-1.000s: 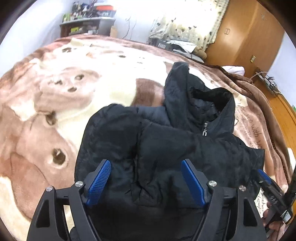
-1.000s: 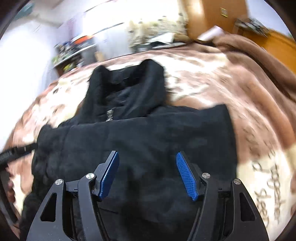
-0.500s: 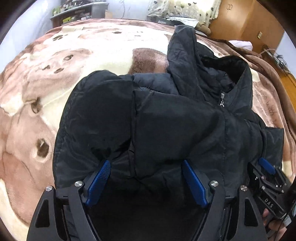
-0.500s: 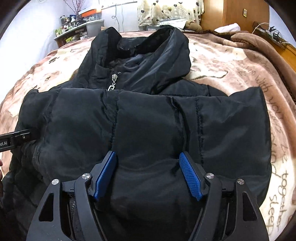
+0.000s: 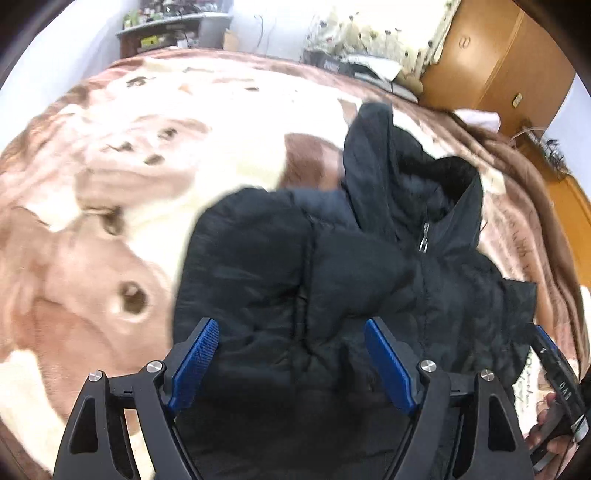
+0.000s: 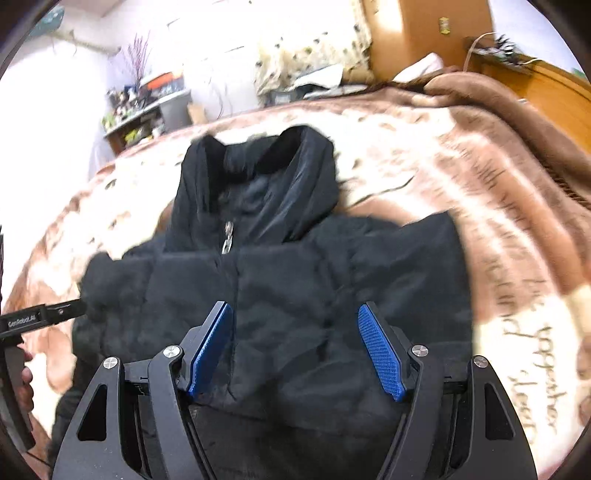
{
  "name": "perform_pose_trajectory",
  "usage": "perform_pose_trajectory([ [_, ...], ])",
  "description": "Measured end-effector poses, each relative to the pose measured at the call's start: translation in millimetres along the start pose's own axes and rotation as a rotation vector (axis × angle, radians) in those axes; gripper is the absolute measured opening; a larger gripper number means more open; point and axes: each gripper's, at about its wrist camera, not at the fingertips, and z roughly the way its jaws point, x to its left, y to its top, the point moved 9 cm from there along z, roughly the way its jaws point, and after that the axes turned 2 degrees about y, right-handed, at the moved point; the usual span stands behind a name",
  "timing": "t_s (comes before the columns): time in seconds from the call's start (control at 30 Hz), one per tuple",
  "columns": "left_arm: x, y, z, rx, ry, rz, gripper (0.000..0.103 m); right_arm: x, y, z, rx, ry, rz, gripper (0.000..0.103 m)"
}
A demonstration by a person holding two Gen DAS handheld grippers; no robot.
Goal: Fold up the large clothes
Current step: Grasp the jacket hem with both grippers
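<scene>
Jacket (image 5: 332, 288) lies folded on the blanket (image 5: 110, 221), hood toward the far edge. Left gripper (image 5: 291, 365) and right gripper (image 6: 295, 350) hover over it, jaws spread, holding nothing.

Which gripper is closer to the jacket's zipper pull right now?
Right. The right gripper sits below the zipper pull; the left gripper sits farther, down-left of it.

Place: a lived-in home bedroom.
Bed: a wide bed covered by a plush brown and cream blanket (image 5: 155, 177) with animal faces and cursive writing.
Furniture: wooden wardrobe doors (image 5: 491, 59) in the far corner; a cluttered shelf (image 6: 144, 114) of small items against the white wall.
Window: a patterned curtain (image 5: 384, 33) with light behind it.
Other: a pillow (image 6: 424, 66) at the bed's far edge.
</scene>
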Motion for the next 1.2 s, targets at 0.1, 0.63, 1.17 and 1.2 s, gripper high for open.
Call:
perform_pose_trajectory([
  [0.1,15,5,-26,-0.019,0.002,-0.008,0.082,-6,11,-28,-0.023,-0.022,-0.022,0.071],
  [0.63,7,80,-77,-0.089,-0.058,0.061,0.085,-43,92,-80,-0.08,-0.029,-0.013,0.071],
  [1.17,-87,197,102,0.028,-0.185,0.03,0.088,-45,177,129,0.045,0.06,0.184,0.071],
  [1.2,-90,199,112,0.031,-0.173,0.039,0.088,-44,177,137,0.049,0.058,0.175,0.071],
])
